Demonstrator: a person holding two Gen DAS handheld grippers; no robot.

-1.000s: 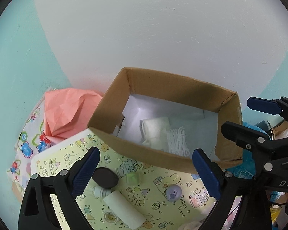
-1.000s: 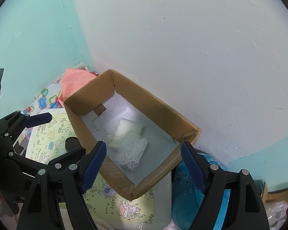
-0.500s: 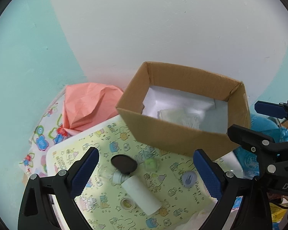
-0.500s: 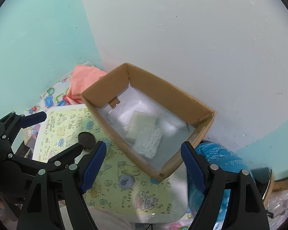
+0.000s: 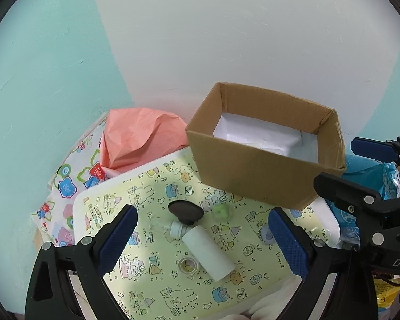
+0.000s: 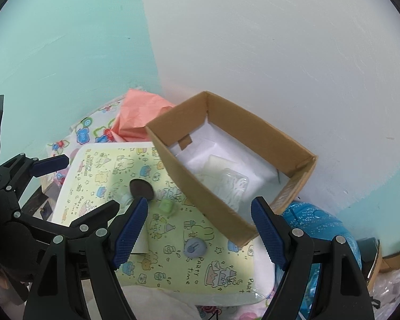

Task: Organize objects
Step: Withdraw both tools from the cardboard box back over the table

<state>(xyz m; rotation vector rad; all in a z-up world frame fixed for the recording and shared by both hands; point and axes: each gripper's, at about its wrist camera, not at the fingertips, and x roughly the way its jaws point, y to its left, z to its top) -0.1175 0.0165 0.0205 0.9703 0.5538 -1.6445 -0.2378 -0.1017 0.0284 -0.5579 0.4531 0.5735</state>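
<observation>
Tongs both spread, nothing held: my left tongs (image 5: 202, 242) hover over white tube (image 5: 206, 250) lying on yellow cartoon mat (image 5: 157, 186); my right tongs (image 6: 200, 229) hover above grey-blue disc (image 6: 195, 247). Dark oval lid (image 5: 185, 211) touches tube's cap end, green piece (image 5: 221, 211) just beside, small round tin (image 5: 188, 264) near tube. Cardboard box (image 5: 253, 176) at mat's far edge, white bundle (image 6: 233, 186) inside. Pink paper (image 5: 138, 136) beside box.

brown box (image 5: 256, 176), yellow cartoon-print mat (image 5: 152, 242)
</observation>
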